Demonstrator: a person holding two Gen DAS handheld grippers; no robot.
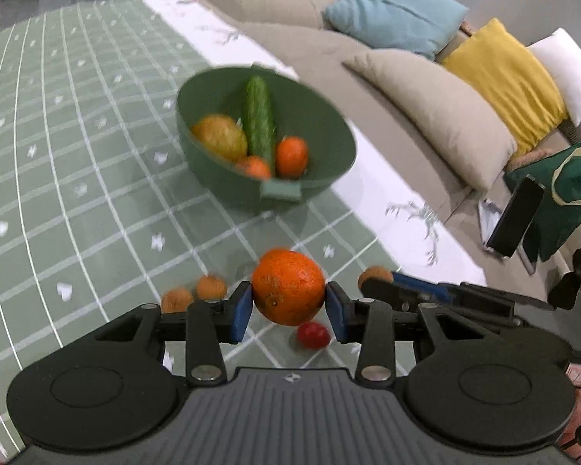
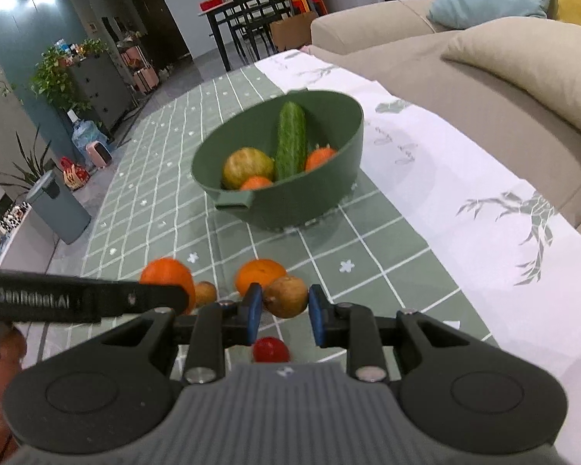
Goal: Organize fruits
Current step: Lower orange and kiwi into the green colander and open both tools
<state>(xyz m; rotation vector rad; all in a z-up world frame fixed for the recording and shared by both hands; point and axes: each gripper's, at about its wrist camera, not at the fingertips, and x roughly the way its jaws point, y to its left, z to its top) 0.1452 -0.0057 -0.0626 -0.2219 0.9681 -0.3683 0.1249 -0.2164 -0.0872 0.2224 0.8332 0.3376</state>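
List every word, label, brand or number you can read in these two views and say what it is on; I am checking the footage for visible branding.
"GenRobot.AI": white letters, somewhat blurred, on the black arm of the left gripper, seen in the right wrist view.
A small white logo mark on each gripper's grey body: a symbol, no letters.
The framed picture on the far wall: too small to read.
Nothing else carries text.

Left gripper (image 1: 288,304) and right gripper (image 2: 284,310): same build, matte black linkage arms, blue pads (image 1: 242,312) on the fingertips, silver pivot screws, two round black discs flanking a grey ribbed body with a small white logo. In the right wrist view the other gripper's black side bar reads "GenRobot.AI" in pale letters.
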